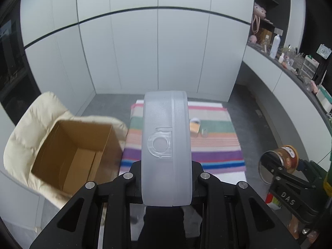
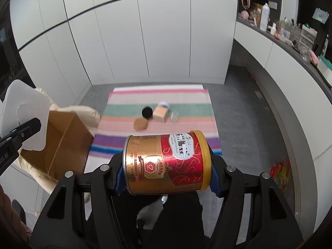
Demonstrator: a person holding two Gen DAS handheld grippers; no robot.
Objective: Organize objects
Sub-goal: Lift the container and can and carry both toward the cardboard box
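My left gripper [image 1: 166, 178] is shut on a frosted translucent plastic case [image 1: 166, 145], held on edge above the floor; the case also shows in the right wrist view [image 2: 25, 114]. My right gripper [image 2: 167, 178] is shut on a gold and red cat food can [image 2: 168, 161], held sideways; the can also shows in the left wrist view [image 1: 284, 157]. An open, empty cardboard box [image 1: 76, 151] sits on a cream cushion [image 1: 31, 128] to the left, and it shows in the right wrist view too [image 2: 60, 141]. On the striped rug [image 2: 186, 101] lie a black round thing [image 2: 147, 112], a brown round thing [image 2: 140, 123], a small orange box [image 2: 160, 114] and a clear jar [image 2: 175, 116].
White cabinet doors [image 1: 157, 47] fill the back wall. A dark counter [image 2: 290, 41] on the right carries bottles, jars and small drawers. A colourful packet [image 2: 281, 172] lies on the grey floor [image 2: 244, 114] to the right of the rug.
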